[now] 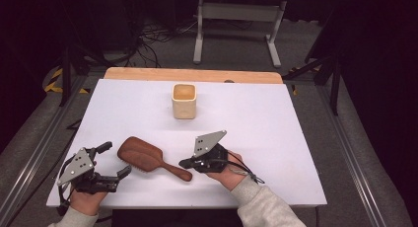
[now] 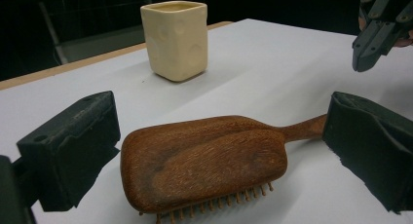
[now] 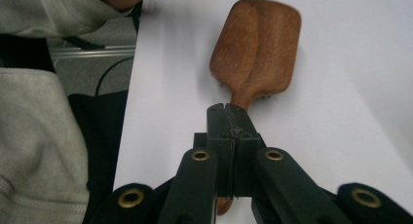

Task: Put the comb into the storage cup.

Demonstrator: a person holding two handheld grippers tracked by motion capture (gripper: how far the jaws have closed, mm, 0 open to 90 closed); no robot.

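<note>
Nearest the camera in the high view, at the bottom left, the person's left hand holds the left tool with its jaws spread wide, resting low at the near-left corner of the white surface. From the left gripper view, those two black jaws stand on either side of the wooden hairbrush, apart from it, with the brush head between them and its bristles facing down onto the surface. Moving right, the hairbrush lies flat near the front edge, head to the left and handle running right. Behind it, toward the far middle of the surface, a cream square cup stands upright, well apart from the brush. Further right, the right tool points left, held in the right hand with a pale knit sleeve. Seen along its own jaws, they are pressed together over the brush handle.
</note>
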